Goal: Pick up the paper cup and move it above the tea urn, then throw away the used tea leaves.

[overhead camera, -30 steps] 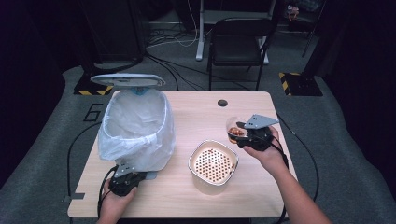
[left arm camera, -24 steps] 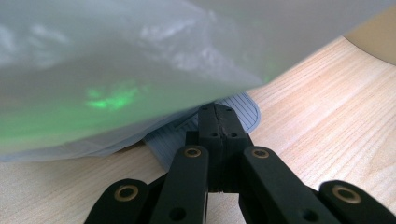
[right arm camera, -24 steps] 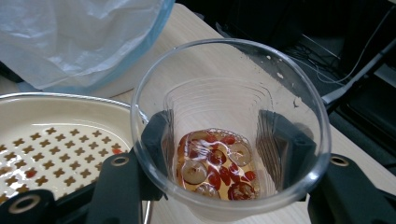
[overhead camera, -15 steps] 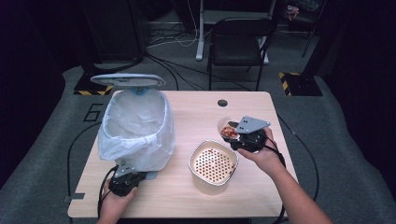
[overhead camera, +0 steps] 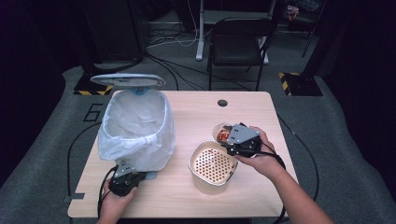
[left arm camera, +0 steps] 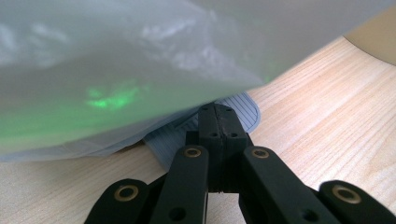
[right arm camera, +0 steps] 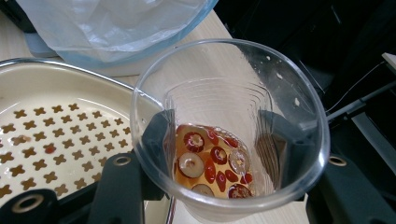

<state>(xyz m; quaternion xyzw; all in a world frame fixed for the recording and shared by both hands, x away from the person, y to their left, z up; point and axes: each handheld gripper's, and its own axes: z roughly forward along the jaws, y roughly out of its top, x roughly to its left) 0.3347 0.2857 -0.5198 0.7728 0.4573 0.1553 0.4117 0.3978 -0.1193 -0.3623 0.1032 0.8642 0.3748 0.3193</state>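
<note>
Cup (right arm camera: pixel 229 135) of red fruit sat clamped in my right tongs (overhead camera: pixel 238 140), just beside the strainer bowl (overhead camera: pixel 212 164) on its far right, while my left tongs (left arm camera: pixel 215 128) were pinched shut at the bin's (overhead camera: pixel 135 126) base

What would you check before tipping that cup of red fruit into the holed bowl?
1. Grip on the cup: ok. The right gripper has its jaws pressed on both sides of the clear plastic cup.
2. Cup contents: ok. Red fruit slices sit in amber liquid at the bottom; nothing spilled in view.
3. Cup over the strainer bowl: cannot tell. The cup is at its far rim, not clearly above the holes.
4. Strainer ready: ok. It stands upright on the table, nearly empty.
5. Left gripper: ok. Shut on the grey ribbed base under the bag-lined bin, steadying it.
</note>
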